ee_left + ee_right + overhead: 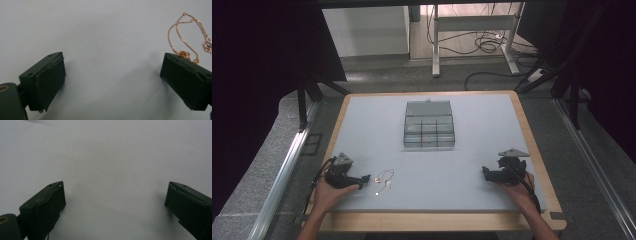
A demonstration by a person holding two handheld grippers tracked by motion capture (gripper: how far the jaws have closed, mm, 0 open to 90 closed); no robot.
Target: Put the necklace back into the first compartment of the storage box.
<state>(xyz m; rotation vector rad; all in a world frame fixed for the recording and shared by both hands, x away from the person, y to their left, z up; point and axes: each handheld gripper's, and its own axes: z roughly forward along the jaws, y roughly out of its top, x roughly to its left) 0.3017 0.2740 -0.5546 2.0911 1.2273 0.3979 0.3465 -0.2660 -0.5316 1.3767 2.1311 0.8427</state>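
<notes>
Left claw released beside gold necklace, right claw released, organizer box beyond.

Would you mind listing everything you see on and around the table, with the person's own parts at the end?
Table: one, pale grey top with wooden edge, centre of the high view.
Compartment box: one, clear grey plastic, lid open, on the far middle of the table.
Necklace: one, thin rose-gold chain, near left part of the table, just beyond the left gripper's jaws.
Small pale item: one, beside the necklace; too small to identify.
Desk frame: one, white legs, on the floor beyond the table.
Cables: several, black, on the floor under that frame.
Left gripper: one, black, jaws open, near left.
Right gripper: one, black, jaws open, near right.
</notes>
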